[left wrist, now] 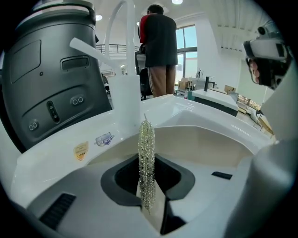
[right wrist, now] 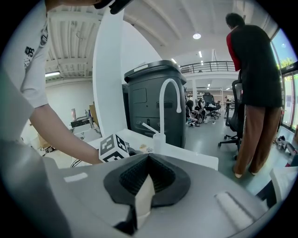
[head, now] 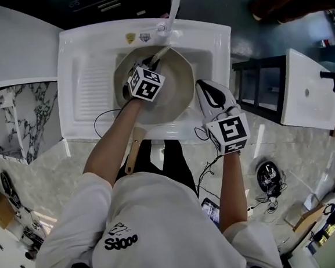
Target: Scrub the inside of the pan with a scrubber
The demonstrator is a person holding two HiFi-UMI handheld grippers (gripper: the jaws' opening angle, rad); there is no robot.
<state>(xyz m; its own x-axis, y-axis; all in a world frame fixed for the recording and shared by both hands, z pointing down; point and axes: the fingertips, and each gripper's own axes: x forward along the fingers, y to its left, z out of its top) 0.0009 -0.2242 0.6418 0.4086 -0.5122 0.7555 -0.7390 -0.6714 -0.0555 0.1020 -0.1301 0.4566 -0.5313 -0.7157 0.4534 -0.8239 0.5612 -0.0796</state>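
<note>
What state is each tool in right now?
Left tool: closed, holding the scrubber.
Right tool: closed on a pale edge, apparently the rim of the pan.

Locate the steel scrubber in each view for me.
Left gripper view: scrubber at centre, upright, pinched in the left claw.
Head view: at that claw's tip, within the pan rim, too small to make out.
Right gripper view: not in it.
Shared landmark: the white faucet.

Pale marble floor [head: 48,177], office chair [right wrist: 234,122], ceiling lights [right wrist: 198,36]
</note>
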